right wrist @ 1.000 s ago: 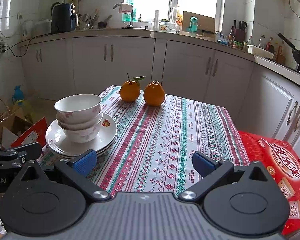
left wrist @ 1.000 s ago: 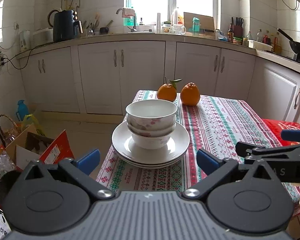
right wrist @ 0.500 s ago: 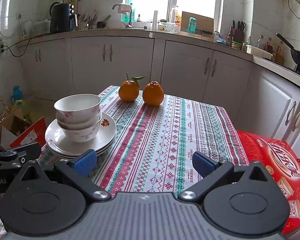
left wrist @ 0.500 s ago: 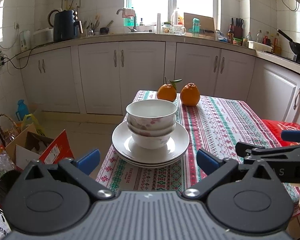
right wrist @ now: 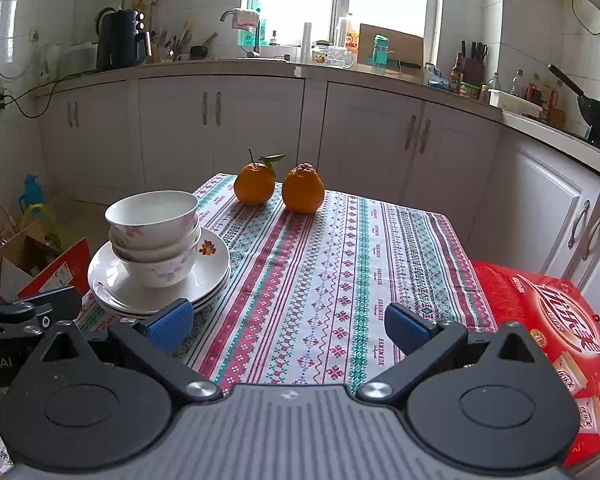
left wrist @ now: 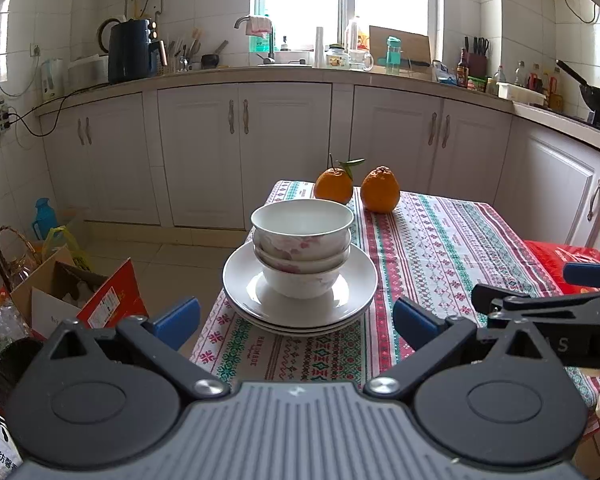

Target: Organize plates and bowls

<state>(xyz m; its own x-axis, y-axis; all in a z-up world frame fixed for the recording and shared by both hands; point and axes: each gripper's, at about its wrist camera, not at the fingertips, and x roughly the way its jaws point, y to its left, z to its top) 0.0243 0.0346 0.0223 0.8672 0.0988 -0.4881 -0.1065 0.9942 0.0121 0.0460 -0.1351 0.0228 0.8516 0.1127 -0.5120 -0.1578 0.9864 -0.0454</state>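
Three white floral bowls (left wrist: 302, 248) (right wrist: 154, 236) are nested in a stack on top of stacked white plates (left wrist: 352, 296) (right wrist: 216, 264) at the table's near left corner. My left gripper (left wrist: 296, 318) is open just in front of the plates, with nothing between its blue-padded fingers. My right gripper (right wrist: 288, 326) is also open and holds nothing, hovering over the patterned tablecloth (right wrist: 340, 264) to the right of the stack. Each gripper shows at the edge of the other's view.
Two oranges (left wrist: 356, 190) (right wrist: 280, 184) sit at the table's far end. A red snack box (right wrist: 548, 320) lies off the table's right side. Cardboard boxes (left wrist: 80, 292) and bags crowd the floor at left. White kitchen cabinets (left wrist: 244, 152) stand behind the table.
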